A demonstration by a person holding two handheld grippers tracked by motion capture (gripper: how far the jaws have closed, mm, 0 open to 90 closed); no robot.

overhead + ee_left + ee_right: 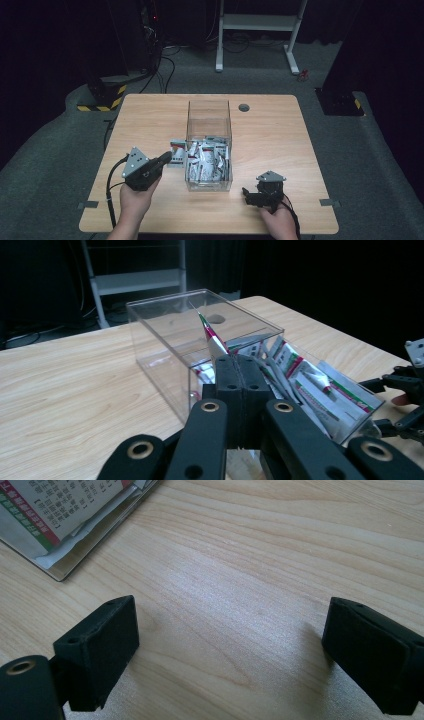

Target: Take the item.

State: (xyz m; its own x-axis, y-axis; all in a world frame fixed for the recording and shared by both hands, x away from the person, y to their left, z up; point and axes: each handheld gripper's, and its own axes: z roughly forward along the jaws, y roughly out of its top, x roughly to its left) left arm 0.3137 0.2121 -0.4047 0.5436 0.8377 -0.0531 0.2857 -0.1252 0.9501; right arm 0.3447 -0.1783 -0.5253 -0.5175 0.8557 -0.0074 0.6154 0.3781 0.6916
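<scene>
Sachet pinched in left gripper, held by the clear box's near-left wall.
Jaws clenched on its lower edge, sachet standing upright; more sachets fill the box; right gripper spread wide over bare table.

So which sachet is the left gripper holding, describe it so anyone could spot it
On the wooden table stands a clear plastic box of sachets. The left gripper pinches one sachet at the box's near wall. Unlike the others lying flat, it stands edge-on, upright.
</scene>
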